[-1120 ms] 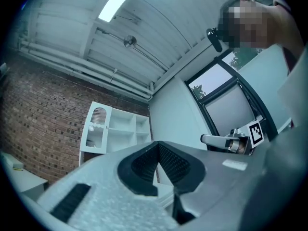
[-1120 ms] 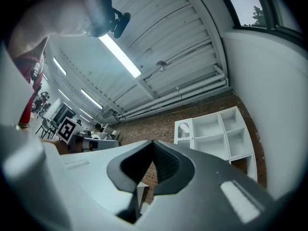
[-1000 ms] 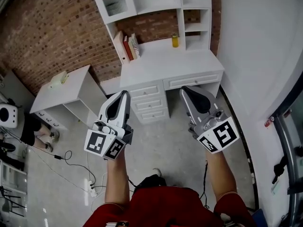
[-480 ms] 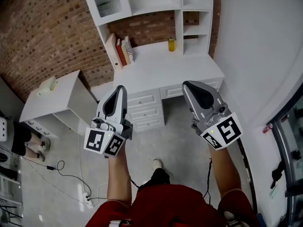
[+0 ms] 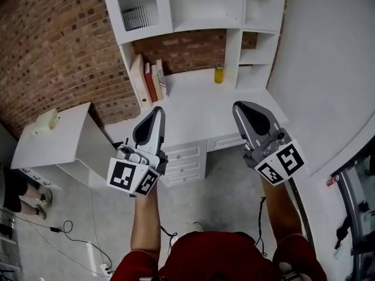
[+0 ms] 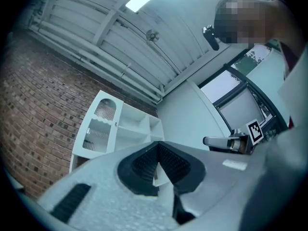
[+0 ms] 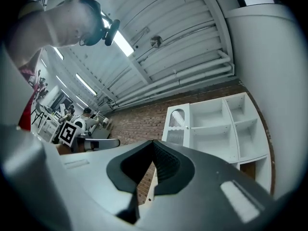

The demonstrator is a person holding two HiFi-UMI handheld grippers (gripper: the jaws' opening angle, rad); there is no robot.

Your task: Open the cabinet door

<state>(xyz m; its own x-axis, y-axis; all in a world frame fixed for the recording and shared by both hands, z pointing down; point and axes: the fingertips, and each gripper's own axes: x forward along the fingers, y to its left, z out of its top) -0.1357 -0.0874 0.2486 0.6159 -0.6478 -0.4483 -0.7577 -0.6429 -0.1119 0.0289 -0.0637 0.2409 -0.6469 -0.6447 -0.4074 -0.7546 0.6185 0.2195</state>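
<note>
The white hutch's glass-fronted cabinet door [image 5: 140, 7] is closed at the upper left of the desk unit; it also shows in the left gripper view [image 6: 98, 126] and the right gripper view [image 7: 177, 124]. My left gripper [image 5: 156, 113] is held over the desk's front edge, well short of the door, jaws shut on nothing. My right gripper [image 5: 241, 107] hangs beside it over the desk's right half, jaws also closed and empty. Each gripper view looks upward along its own closed jaws, with the left gripper [image 6: 156, 163] and the right gripper [image 7: 153, 161] both pointing toward the hutch.
Books [image 5: 149, 78] lean under the cabinet and a yellow bottle [image 5: 219, 73] stands on the desk top [image 5: 199, 107]. Drawers [image 5: 184, 163] sit below. A low white side table [image 5: 53, 139] stands left by the brick wall; a white wall [image 5: 328, 69] bounds the right.
Both grippers and the person have moved forward toward the desk; they now hang over its front edge and the hutch fills more of the view.
</note>
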